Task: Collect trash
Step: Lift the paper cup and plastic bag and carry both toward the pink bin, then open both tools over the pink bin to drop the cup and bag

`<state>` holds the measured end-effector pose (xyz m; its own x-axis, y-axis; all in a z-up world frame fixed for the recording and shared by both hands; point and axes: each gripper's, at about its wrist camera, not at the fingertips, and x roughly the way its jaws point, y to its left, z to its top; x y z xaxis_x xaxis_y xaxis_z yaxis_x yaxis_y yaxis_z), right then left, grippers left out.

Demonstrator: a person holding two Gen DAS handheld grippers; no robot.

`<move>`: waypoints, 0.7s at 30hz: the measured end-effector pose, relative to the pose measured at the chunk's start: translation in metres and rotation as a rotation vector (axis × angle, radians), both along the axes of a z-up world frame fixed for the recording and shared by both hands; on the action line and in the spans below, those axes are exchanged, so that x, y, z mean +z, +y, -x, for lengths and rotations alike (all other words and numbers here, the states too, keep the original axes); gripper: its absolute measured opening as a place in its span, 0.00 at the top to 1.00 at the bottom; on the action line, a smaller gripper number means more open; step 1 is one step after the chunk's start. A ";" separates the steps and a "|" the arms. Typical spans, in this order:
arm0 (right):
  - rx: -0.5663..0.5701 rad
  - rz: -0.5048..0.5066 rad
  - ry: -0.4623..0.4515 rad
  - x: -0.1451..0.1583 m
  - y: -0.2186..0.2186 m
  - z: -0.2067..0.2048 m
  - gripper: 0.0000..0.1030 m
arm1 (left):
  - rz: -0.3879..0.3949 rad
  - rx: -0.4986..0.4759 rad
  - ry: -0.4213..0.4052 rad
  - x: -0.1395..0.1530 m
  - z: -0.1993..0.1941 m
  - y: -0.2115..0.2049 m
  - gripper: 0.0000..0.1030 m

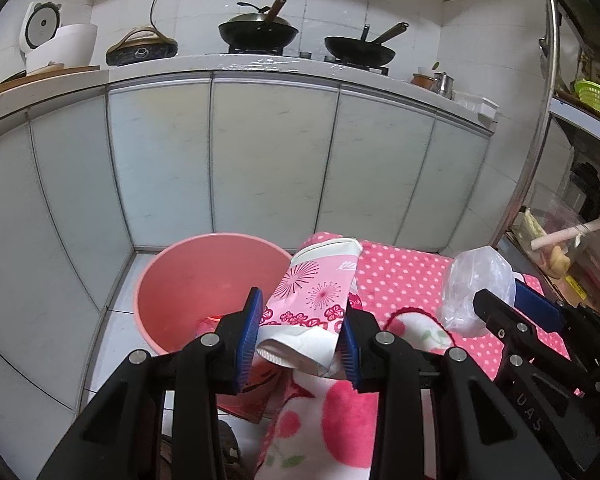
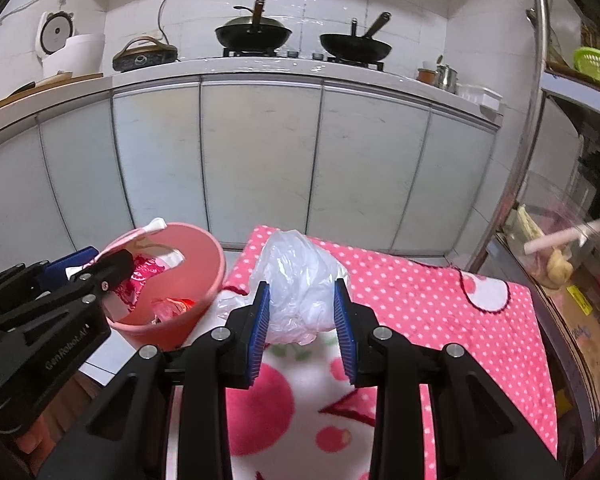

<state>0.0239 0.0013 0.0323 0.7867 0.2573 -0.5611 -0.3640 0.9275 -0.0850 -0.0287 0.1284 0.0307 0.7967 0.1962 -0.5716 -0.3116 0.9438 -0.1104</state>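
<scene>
My left gripper [image 1: 300,320] is shut on a pink flowered tissue packet [image 1: 316,284] and holds it over the edge of the pink bucket [image 1: 172,276], beside the pink dotted cloth [image 1: 400,276]. My right gripper [image 2: 302,304] is shut on a crumpled clear plastic bag [image 2: 300,280] above the cloth [image 2: 420,300]. In the right wrist view the left gripper [image 2: 84,268] and its packet [image 2: 148,272] hang over the bucket [image 2: 204,292], which holds some red and clear wrappers [image 2: 172,306]. The right gripper [image 1: 512,304] and bag [image 1: 476,284] show in the left wrist view.
White cabinet doors [image 2: 260,160] stand behind the bucket under a counter with two woks [image 2: 252,34], a rice cooker [image 2: 68,48] and pots. A metal shelf rack [image 2: 540,160] with food bags and a green basket [image 2: 596,62] stands at the right. Tiled floor [image 1: 112,320] surrounds the bucket.
</scene>
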 end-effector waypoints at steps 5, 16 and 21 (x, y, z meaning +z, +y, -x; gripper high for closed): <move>0.037 0.008 -0.016 0.003 0.020 -0.003 0.69 | -0.002 0.024 0.001 0.001 -0.002 0.015 0.66; 0.134 -0.003 -0.008 0.003 0.071 -0.019 0.69 | -0.013 0.111 0.015 -0.004 -0.004 0.059 0.66; 0.179 -0.020 0.008 0.000 0.092 -0.028 0.69 | -0.011 0.151 0.034 -0.011 -0.008 0.083 0.66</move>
<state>0.0521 0.0931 0.0319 0.7229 0.4041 -0.5604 -0.5242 0.8492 -0.0640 -0.0207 0.2111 0.0194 0.7383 0.3184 -0.5945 -0.4531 0.8872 -0.0875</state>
